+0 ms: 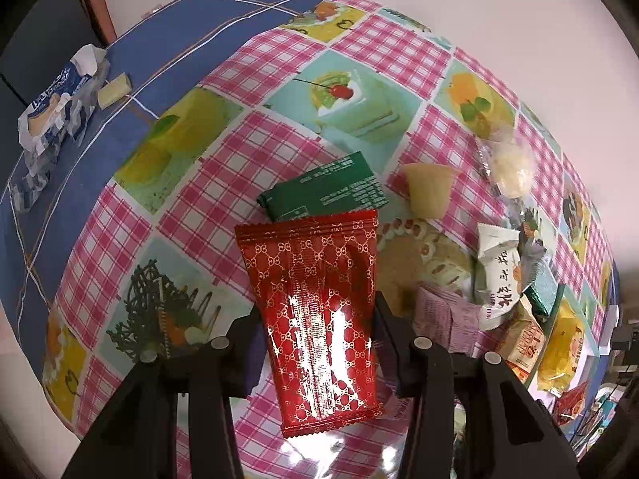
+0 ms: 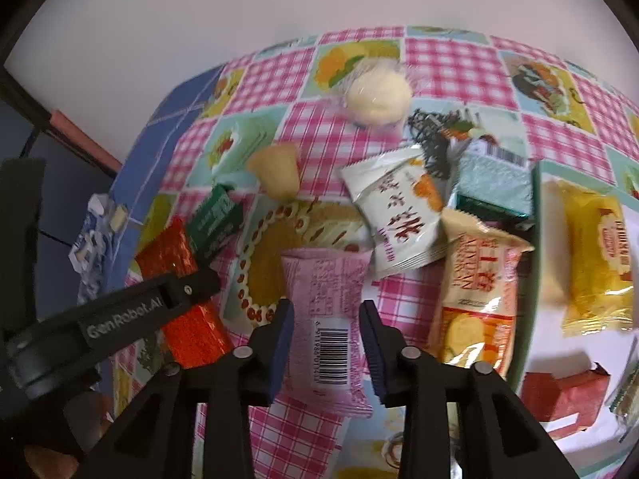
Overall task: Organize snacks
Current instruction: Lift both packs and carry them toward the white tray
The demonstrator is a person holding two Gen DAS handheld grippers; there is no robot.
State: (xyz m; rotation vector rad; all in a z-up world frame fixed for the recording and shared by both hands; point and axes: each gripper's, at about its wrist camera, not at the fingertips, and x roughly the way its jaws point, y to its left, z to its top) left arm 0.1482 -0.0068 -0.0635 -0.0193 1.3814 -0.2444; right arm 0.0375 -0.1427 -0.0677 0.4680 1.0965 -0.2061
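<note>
Both grippers [image 1: 315, 331] [image 2: 325, 331] downward, jaws narrowly parted.

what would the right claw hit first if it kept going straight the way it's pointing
Most likely the pink snack packet, which already lies between the right claw's fingers; whether they touch it is unclear. Beneath it is the checked tablecloth, so the packet, then the table, though depth is hard to judge.

A pink checked tablecloth [image 1: 247, 76] printed with cake pictures covers the table. Beside it lies a blue cloth [image 1: 191, 36] with thin lines.
</note>
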